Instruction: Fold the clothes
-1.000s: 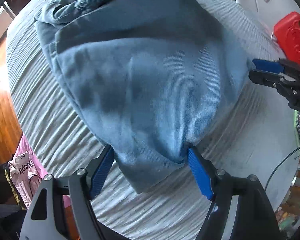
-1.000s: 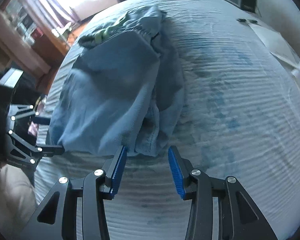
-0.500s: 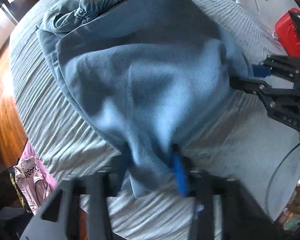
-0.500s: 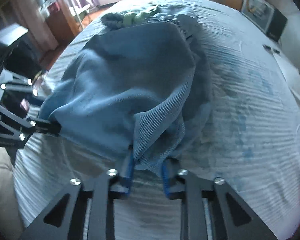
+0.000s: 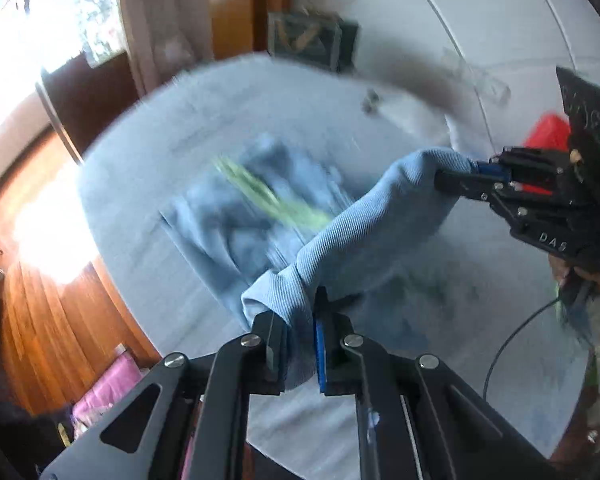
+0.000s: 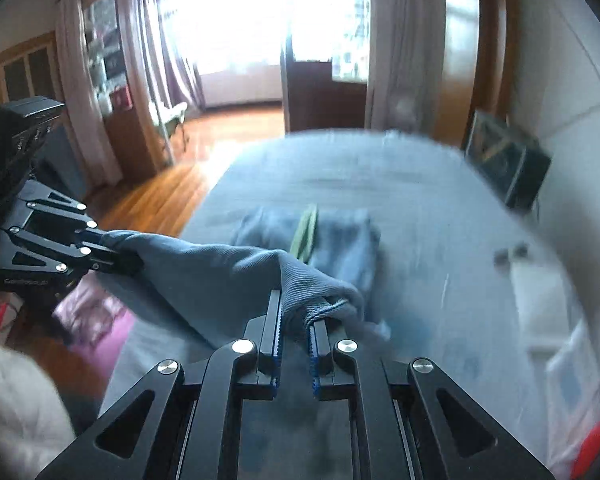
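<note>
The bed (image 6: 420, 208) carries a grey striped cover, with a small dark item (image 6: 510, 255), blurred, lying on it near the white wall (image 6: 572, 128). A dark framed picture (image 6: 508, 168) leans against that wall beyond the bed, a red object (image 5: 548, 136) shows at the bed's far side in the left wrist view, and pink fabric (image 5: 104, 392) lies on the wooden floor (image 5: 40, 312) beside the bed. Curtains (image 6: 152, 92) hang at a bright window (image 6: 236, 20), and a black cable (image 5: 512, 344) crosses the cover.
</note>
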Available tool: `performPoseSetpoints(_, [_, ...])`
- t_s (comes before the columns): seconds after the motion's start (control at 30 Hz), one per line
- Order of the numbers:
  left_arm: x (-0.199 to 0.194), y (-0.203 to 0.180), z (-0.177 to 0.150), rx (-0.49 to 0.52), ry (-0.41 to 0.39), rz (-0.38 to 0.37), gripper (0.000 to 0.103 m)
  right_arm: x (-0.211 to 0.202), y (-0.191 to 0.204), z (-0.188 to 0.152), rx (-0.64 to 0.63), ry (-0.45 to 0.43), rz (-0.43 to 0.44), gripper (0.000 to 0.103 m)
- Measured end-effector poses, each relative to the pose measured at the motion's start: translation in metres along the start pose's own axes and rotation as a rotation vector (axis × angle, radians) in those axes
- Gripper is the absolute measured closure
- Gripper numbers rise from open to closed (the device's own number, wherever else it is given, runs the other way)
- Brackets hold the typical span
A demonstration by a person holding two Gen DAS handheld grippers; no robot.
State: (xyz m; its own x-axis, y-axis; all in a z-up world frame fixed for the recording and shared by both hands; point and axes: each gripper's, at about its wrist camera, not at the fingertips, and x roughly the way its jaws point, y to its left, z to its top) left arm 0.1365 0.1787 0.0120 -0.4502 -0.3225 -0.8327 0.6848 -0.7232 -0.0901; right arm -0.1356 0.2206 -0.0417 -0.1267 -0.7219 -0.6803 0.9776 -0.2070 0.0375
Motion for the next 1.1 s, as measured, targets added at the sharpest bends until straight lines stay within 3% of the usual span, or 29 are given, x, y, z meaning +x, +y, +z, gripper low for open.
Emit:
performPoseSetpoints(0.13, [0.029,0.050,0.051,-0.035,-0.009,0.039,0.093,0.048,-0.015,0.054,0.026,-0.021,-0.005,0.092])
performPoseSetpoints(0.3, [0.118,0.116,0.098,-0.083,0.077,0.036,0.093,0.140,-0.049,0.100,0.106,0.054,0.015,0.092])
performPoseSetpoints(0.47, [0.218,0.154,0.098,-0.104,0.249,0.009,0.093,0.258,-0.094,0.099,0.234,0.230,0.037,0.092])
performPoseSetpoints(0.53, [0.244,0.161,0.097,-0.100,0.305,0.000,0.092,0.279,-0.101,0.091,0.272,0.274,0.042,0.089])
performPoseSetpoints(0.63, [0.252,0.158,0.094,-0.083,0.331,-0.004,0.074,0.307,-0.112,0.079,0.327,0.336,0.049,0.084])
performPoseSetpoints(0.7, [0.239,0.156,0.097,-0.083,0.302,-0.008,0.032,0.280,-0.110,0.077,0.341,0.306,0.041,0.078])
performPoseSetpoints(0.77, [0.220,0.153,0.098,-0.091,0.252,-0.017,0.013,0.250,-0.108,0.075,0.355,0.274,0.032,0.068])
performPoseSetpoints(0.87, [0.187,0.144,0.092,-0.126,0.205,-0.034,0.013,0.207,-0.105,0.072,0.375,0.225,0.019,0.058])
performPoseSetpoints(1.0, [0.158,0.124,0.057,-0.144,0.193,-0.054,0.013,0.148,-0.101,0.068,0.402,0.159,0.001,0.057])
performPoseSetpoints(1.1, [0.149,0.107,0.022,-0.131,0.215,-0.055,0.013,0.129,-0.092,0.033,0.412,0.194,-0.022,0.057])
